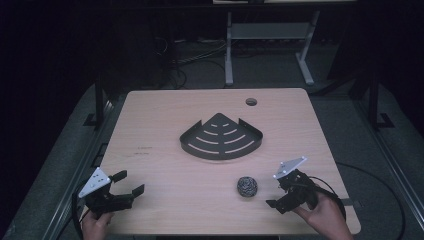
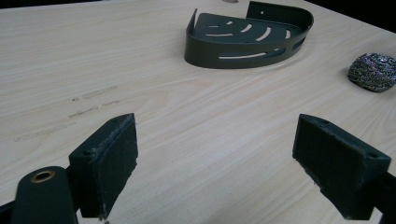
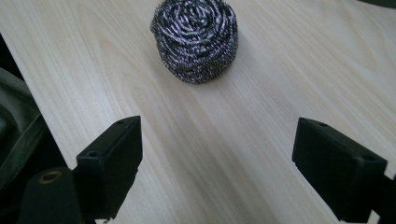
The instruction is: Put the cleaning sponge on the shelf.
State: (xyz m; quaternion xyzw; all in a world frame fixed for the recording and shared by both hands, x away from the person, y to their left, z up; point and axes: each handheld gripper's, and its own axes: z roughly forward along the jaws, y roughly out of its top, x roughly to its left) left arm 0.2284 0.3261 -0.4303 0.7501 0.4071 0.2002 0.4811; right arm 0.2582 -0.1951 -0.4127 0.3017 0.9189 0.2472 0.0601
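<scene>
A dark metal corner shelf basket (image 1: 221, 137) with curved slots lies near the middle of the wooden table (image 1: 165, 115); in the left gripper view the basket (image 2: 247, 35) is far ahead. A steel wool scourer (image 1: 247, 186) sits front right of it. My right gripper (image 1: 278, 194) is open, just right of the scourer; in its own view the scourer (image 3: 196, 39) lies ahead of the spread jaws, untouched. At the front left corner my left gripper (image 1: 129, 183) is open and holds nothing; its view shows the scourer (image 2: 373, 72) far right.
A round cable hole (image 1: 251, 102) is at the table's back right. Behind the table stands a white desk frame (image 1: 270, 45) with cables on the floor. The table's front edge runs close to both hands.
</scene>
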